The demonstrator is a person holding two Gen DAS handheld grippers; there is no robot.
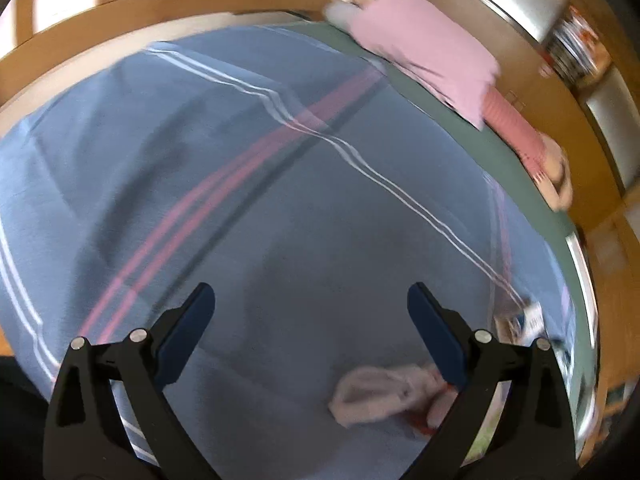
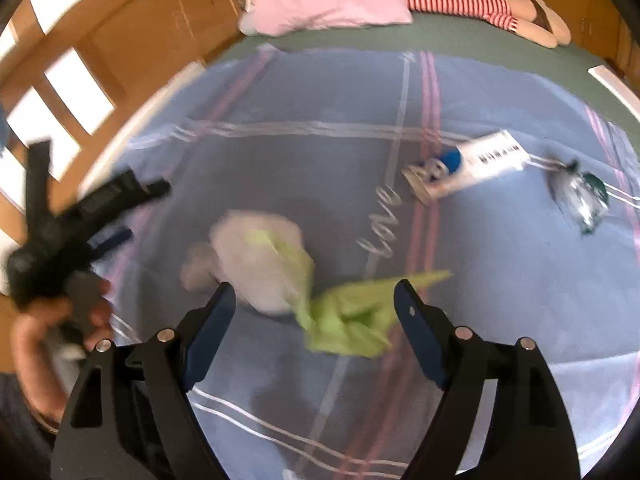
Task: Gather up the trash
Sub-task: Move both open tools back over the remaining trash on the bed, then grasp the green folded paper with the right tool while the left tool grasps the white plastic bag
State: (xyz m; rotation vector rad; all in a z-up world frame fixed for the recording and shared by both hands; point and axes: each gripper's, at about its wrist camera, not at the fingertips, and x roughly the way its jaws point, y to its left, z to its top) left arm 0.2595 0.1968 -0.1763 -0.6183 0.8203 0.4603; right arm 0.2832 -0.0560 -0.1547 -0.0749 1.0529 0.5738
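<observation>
On the left wrist view, my left tool (image 1: 311, 312) stands wide open above the blue blanket (image 1: 200, 152) of the bed, and nothing is between its two blue pads. A crumpled white wrapper (image 1: 380, 394) lies on the blanket low in the picture, just beside the right pad; its long axis runs about left to right, and something red shows at its right end, partly hidden by the finger. The picture is blurred, so I read no writing on it. Near the right edge I see a small white and blue package (image 1: 524, 318), too blurred to read. At the top lies a pink pillow (image 1: 424, 48) on the green sheet (image 1: 472, 136).

On the right wrist view, my right tool (image 2: 316, 308) is also wide open and holds nothing. Between its pads, a little ahead of them, lies a green crumpled paper (image 2: 352, 320); one pointed corner goes up and to the right. Touching it on the left is a white crumpled bag (image 2: 256, 256). Farther right lies a white carton (image 2: 476, 162) with a black barcode; its long axis goes from lower left to upper right, and the blue part is at the lower left end. Well apart to the right is a shiny foil wrapper (image 2: 584, 198). The blanket carries the word "Love" (image 2: 380, 224). On the left, a hand (image 2: 60, 320) holds the other tool (image 2: 80, 208), blurred.
</observation>
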